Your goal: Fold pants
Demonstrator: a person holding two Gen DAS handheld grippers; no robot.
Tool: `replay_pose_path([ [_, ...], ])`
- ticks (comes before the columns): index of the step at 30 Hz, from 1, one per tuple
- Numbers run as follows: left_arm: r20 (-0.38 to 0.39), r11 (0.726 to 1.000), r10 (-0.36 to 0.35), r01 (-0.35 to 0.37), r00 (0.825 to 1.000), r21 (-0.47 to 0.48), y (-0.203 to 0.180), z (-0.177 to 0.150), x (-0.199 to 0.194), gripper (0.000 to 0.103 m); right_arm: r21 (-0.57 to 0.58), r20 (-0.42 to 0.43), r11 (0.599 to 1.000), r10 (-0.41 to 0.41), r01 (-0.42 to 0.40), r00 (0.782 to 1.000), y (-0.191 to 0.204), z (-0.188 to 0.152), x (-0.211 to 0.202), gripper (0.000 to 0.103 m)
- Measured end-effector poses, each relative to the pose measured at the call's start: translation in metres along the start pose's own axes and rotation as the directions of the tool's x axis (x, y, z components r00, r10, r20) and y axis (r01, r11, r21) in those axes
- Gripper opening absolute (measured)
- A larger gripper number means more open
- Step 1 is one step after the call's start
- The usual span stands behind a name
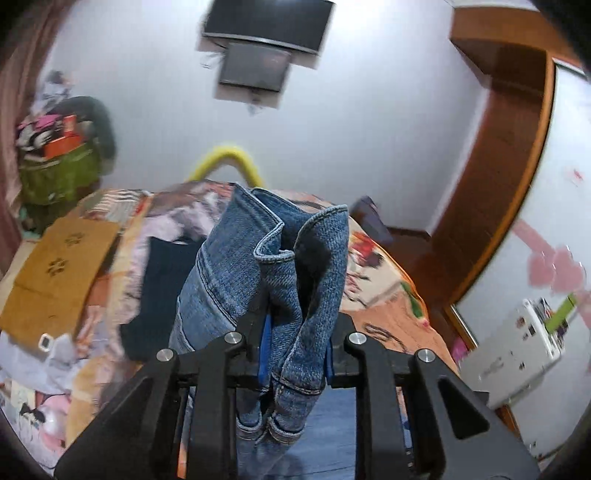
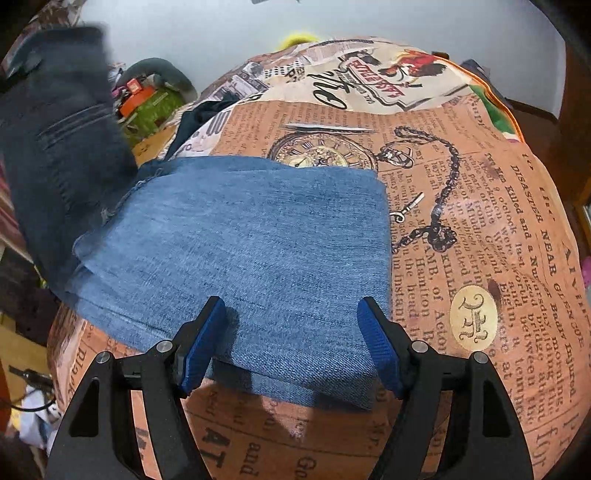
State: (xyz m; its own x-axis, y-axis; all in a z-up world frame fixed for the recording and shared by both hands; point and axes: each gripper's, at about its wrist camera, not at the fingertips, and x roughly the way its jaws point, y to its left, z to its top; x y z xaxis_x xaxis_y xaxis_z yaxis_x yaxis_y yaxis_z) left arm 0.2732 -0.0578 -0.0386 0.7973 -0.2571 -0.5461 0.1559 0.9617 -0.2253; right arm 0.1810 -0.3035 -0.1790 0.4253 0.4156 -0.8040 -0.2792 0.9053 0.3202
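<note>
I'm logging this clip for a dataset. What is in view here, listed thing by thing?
jeans: one pair, blue denim, hem ends bunched and lifted in the left gripper; the rest lies flat on the bed
bedspread: one, orange newspaper print with a pocket watch, over the bed
dark garment: one, navy, on the bed behind the jeans
cardboard: one flat piece, brown, at the bed's far left
screen: one, black, high on the wall
bag: one, green, stuffed, by the wall at left
box: one, white, at right below the wall
left gripper: black, blue pads, jaws shut on the jeans
right gripper: black, blue pads, jaws open above the flat denim
</note>
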Motion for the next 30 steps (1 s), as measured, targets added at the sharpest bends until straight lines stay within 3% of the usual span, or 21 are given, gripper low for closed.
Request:
replay_pose_path([
  [8,-0.085,0.985,-0.113,0.123,0.990,0.122,-0.095,-0.011,0.050,0.021,0.003,0.011,0.999,0.032,-0.032,0.999,-0.003,-0.003,0.002,0.072],
  [12,-0.200,0.975,-0.126,0.159,0.972,0.154,-0.121,-0.034,0.081,0.021,0.036,0.026,0.998,0.051,-0.052,0.998,-0.010,-0.005,-0.007,0.070],
  [15,-0.314,0.966,-0.135,0.196,0.940,0.170,-0.139,-0.058,0.101,0.021,0.066,0.041,0.995,0.072,-0.075,0.997,-0.018,-0.009,-0.017,0.069],
  [17,-0.390,0.954,-0.148,0.234,0.909,0.185,-0.150,-0.071,0.108,0.023,0.074,0.043,0.995,0.069,-0.072,0.997,-0.021,-0.011,-0.022,0.069],
  [21,-0.460,0.935,-0.174,0.293,0.871,0.201,-0.161,-0.088,0.111,0.041,0.093,0.032,0.993,0.075,-0.078,0.997,-0.025,-0.018,-0.026,0.069],
  [22,-0.458,0.932,-0.185,0.303,0.869,0.199,-0.162,-0.089,0.106,0.051,0.097,0.027,0.992,0.077,-0.079,0.997,-0.026,-0.019,-0.026,0.069],
  [23,-0.444,0.933,-0.186,0.299,0.876,0.199,-0.160,-0.087,0.100,0.057,0.099,0.024,0.992,0.077,-0.079,0.997,-0.025,-0.022,-0.026,0.069],
  [25,-0.382,0.938,-0.179,0.274,0.907,0.211,-0.152,-0.077,0.086,0.073,0.103,0.016,0.992,0.071,-0.073,0.997,-0.025,-0.024,-0.025,0.069],
  [26,-0.358,0.940,-0.173,0.262,0.917,0.217,-0.148,-0.073,0.081,0.077,0.106,0.011,0.992,0.071,-0.071,0.997,-0.025,-0.026,-0.024,0.070],
  [30,-0.229,0.948,-0.077,0.142,0.970,0.285,-0.119,-0.050,0.069,0.099,0.116,-0.003,0.990,0.076,-0.076,0.997,-0.024,-0.031,-0.024,0.070],
])
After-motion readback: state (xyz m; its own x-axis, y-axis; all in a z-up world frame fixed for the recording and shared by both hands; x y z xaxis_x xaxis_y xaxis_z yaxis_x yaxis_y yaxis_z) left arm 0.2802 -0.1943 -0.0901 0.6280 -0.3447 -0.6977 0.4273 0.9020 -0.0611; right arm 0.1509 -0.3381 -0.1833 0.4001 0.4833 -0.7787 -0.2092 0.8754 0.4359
